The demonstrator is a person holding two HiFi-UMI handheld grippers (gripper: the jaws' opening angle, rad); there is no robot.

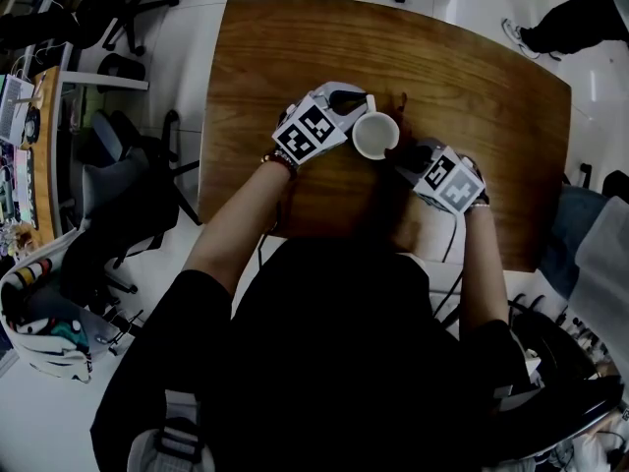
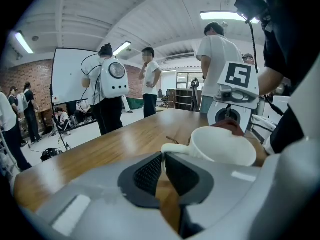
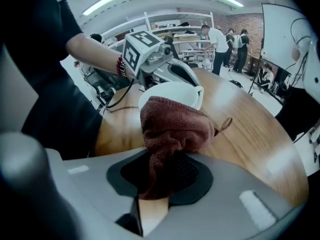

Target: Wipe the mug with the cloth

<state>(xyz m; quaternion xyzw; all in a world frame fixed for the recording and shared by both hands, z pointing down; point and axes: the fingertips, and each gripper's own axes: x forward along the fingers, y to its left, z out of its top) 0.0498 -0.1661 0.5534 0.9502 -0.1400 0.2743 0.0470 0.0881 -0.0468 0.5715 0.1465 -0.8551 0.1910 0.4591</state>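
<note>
A white mug [image 1: 374, 136] stands on the wooden table [image 1: 472, 87], lifted or not I cannot tell. My left gripper [image 1: 356, 108] is shut on the mug's handle [image 2: 175, 148], and the mug [image 2: 222, 145] sits just beyond its jaws, to the right. My right gripper [image 1: 417, 157] is shut on a dark red cloth [image 3: 172, 126], bunched and pressed against the near side of the mug [image 3: 172, 93]. In the left gripper view the cloth [image 2: 231, 125] shows behind the mug's rim. The left gripper [image 3: 155, 59] faces the right one across the mug.
The table's front edge [image 1: 295, 226] runs close to the person's body. Office chairs [image 1: 128, 195] and a cluttered desk [image 1: 29, 155] stand on the left of the floor. Several people [image 2: 112, 91] stand beyond the table's far end.
</note>
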